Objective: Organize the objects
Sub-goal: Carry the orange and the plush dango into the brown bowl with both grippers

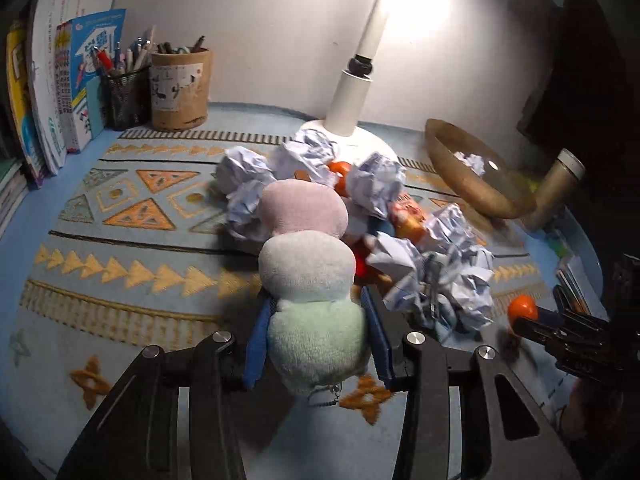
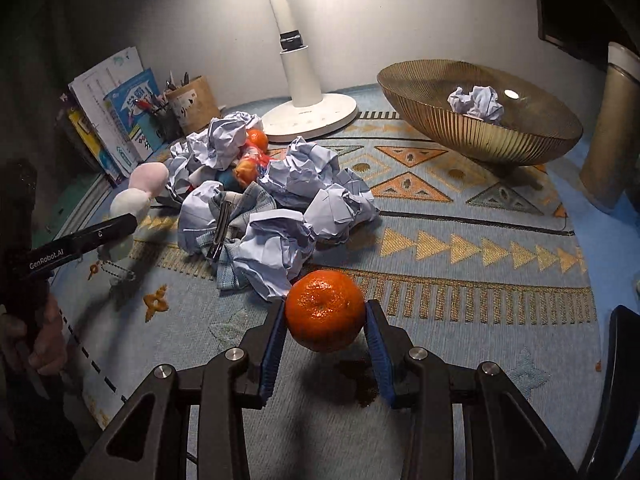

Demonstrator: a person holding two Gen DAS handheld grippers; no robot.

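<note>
Your right tool (image 2: 325,326) pinches the glossy round orange mandarin (image 2: 324,310), lifted just in front of the heap of crumpled white paper balls (image 2: 298,184). Your left tool (image 1: 316,334) squeezes the pastel three-lobed plush toy (image 1: 306,264) beside that heap. Keep both grips steady and carry each clear without dragging paper. The left tool's arm reads "GenRobot.AI".

Lamp (image 1: 352,92) head cut off by top edge in both views, only stem and base show. Things under the crumpled paper pile (image 2: 280,200) mostly buried: a second orange (image 2: 257,139), bits of red and blue stuff, can't tell what. Plush toy (image 1: 308,276) bottom end hidden btwn the left gripper (image 1: 316,336) fingers; book (image 1: 60,80) print too small to read.
</note>
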